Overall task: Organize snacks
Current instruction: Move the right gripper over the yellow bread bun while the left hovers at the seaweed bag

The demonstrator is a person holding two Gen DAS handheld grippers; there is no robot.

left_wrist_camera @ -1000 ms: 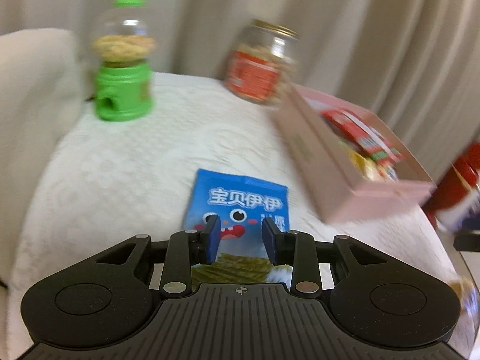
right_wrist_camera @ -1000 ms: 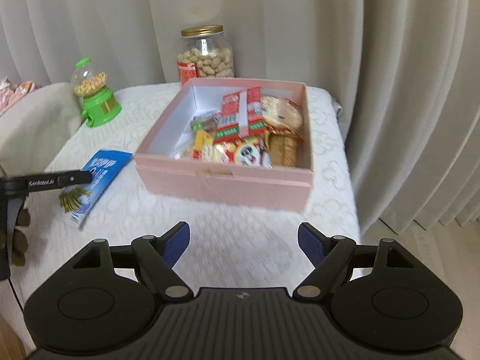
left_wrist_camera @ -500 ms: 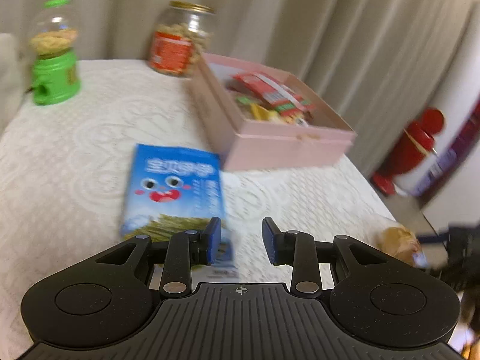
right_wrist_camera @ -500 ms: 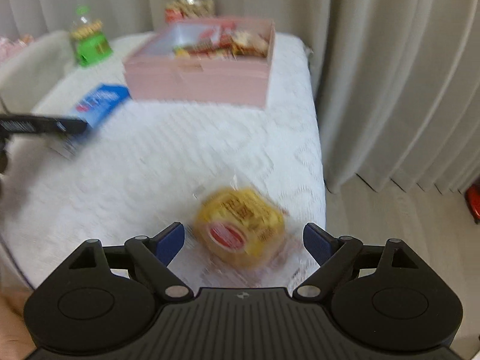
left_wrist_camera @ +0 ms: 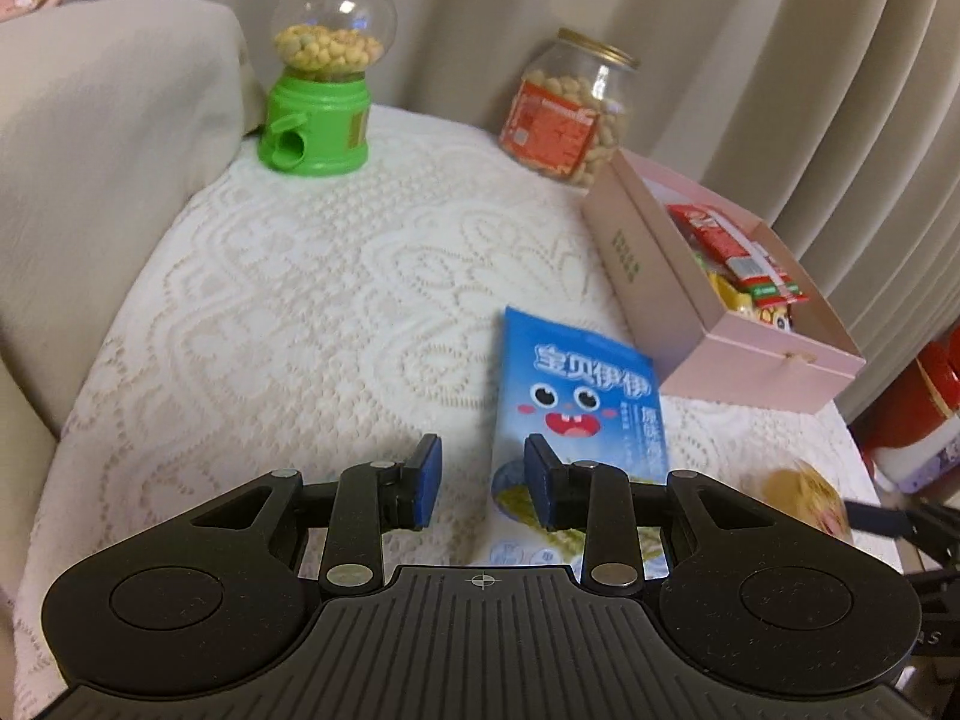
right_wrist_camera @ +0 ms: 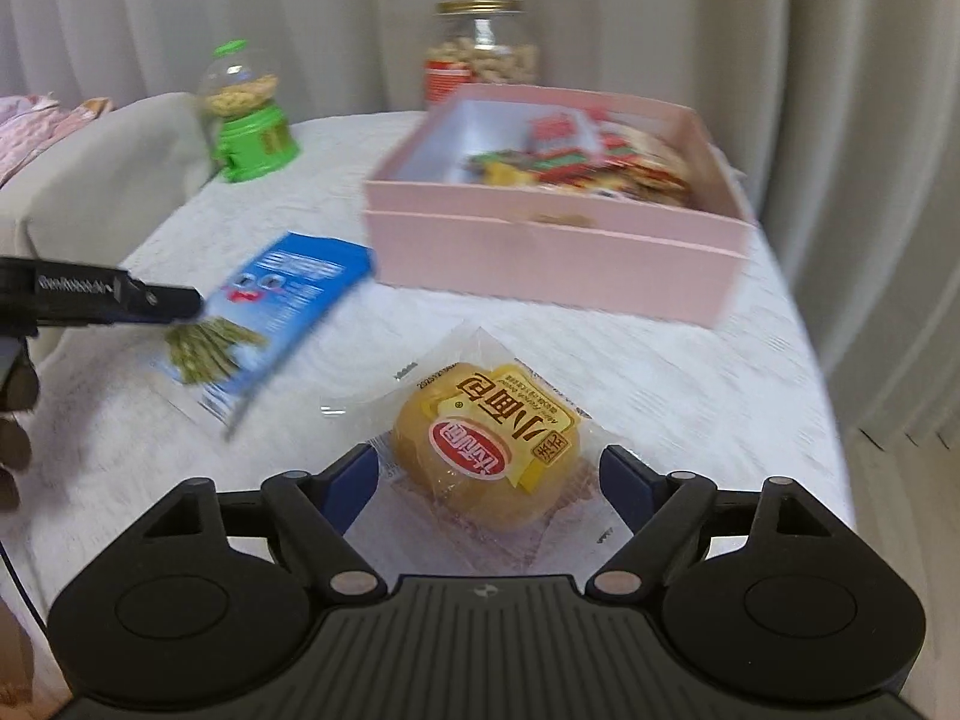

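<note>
right gripper (right_wrist_camera: pixel 489 474) stands wide around the wrapped bun (right_wrist_camera: pixel 486 450), jaws just closing; left gripper (left_wrist_camera: pixel 483 483) narrow, empty, beside the blue snack packet (left_wrist_camera: pixel 576 396).

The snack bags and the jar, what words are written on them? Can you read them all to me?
"宝贝伊伊" in big white letters on the blue snack bag.
"小面包" in dark letters on the wrapped bun; its red oval logo and small yellow badge are too small to read.
The orange label on the peanut jar: blurred, unreadable.
The green print on the pink box: blurred.
Packets inside the box: unreadable.
</note>
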